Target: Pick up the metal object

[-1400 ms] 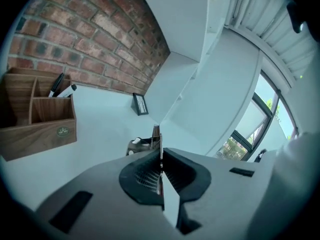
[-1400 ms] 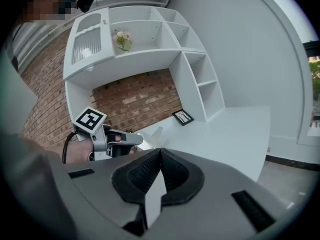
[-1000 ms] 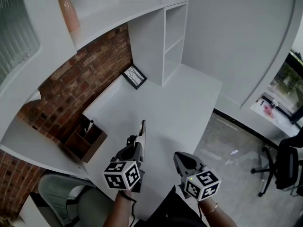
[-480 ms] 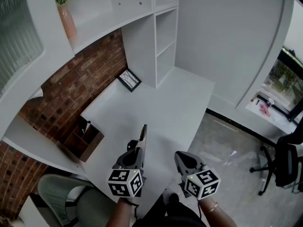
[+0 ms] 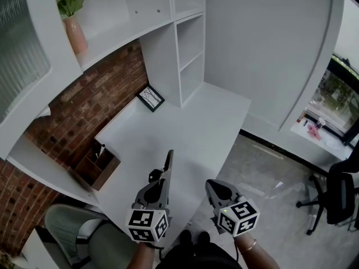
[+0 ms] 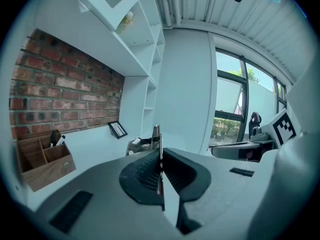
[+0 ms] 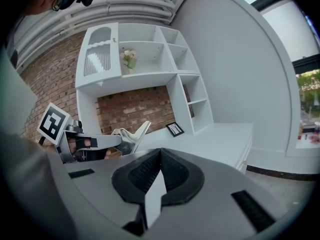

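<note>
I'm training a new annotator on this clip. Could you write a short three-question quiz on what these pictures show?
1. Which gripper is clamped on the metal object?
2. True or false: the right gripper has its jaws wide apart.
3. Which of these stands on the desk? A) wooden organizer B) kettle C) laptop

Key:
1. The left gripper, shut on it.
2. False: its jaws are together, with nothing between them.
3. A, by the brick wall.
</note>
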{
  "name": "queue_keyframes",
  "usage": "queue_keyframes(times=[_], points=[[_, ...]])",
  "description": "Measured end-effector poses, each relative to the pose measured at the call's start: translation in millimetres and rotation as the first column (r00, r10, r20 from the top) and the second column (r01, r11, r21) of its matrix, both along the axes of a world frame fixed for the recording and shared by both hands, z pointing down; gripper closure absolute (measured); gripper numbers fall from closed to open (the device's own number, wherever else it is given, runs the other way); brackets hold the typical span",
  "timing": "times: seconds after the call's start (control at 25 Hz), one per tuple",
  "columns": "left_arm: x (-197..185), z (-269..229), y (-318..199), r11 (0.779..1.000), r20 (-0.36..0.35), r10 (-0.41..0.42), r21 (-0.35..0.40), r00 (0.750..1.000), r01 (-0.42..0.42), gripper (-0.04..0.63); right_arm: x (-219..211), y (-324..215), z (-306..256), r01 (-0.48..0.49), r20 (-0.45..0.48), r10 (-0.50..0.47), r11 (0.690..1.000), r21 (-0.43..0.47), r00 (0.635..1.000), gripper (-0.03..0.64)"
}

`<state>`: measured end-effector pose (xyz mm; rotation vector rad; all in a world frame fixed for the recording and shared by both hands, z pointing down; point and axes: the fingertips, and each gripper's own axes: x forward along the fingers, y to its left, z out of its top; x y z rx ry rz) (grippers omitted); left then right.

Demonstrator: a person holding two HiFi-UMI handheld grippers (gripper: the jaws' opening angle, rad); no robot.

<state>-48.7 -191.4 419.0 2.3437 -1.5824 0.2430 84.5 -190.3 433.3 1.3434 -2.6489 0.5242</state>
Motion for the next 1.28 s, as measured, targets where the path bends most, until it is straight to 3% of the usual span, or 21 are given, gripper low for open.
queue_keyframes(times=[0.36, 0.64, 1.28], points=[[12, -4, 5, 1.000, 0.018, -0.025, 0.016, 1.000, 0.025, 0.586, 22, -7, -10, -0.026, -0.032, 0.027, 0.999, 0.042, 0.999, 0.612], [16, -6, 5, 0.999, 0.041, -0.036, 0.018, 0.999, 0.036, 0.586, 31, -10, -16, -0.059, -0.001, 0.059, 0.997, 0.047, 0.998, 0.612], [34, -15, 5, 0.998, 0.025, -0.054, 0.041, 0.998, 0.052, 0.586, 58, -8, -25, -0.077, -0.011, 0.078, 0.993, 0.086, 0.997, 0.613]])
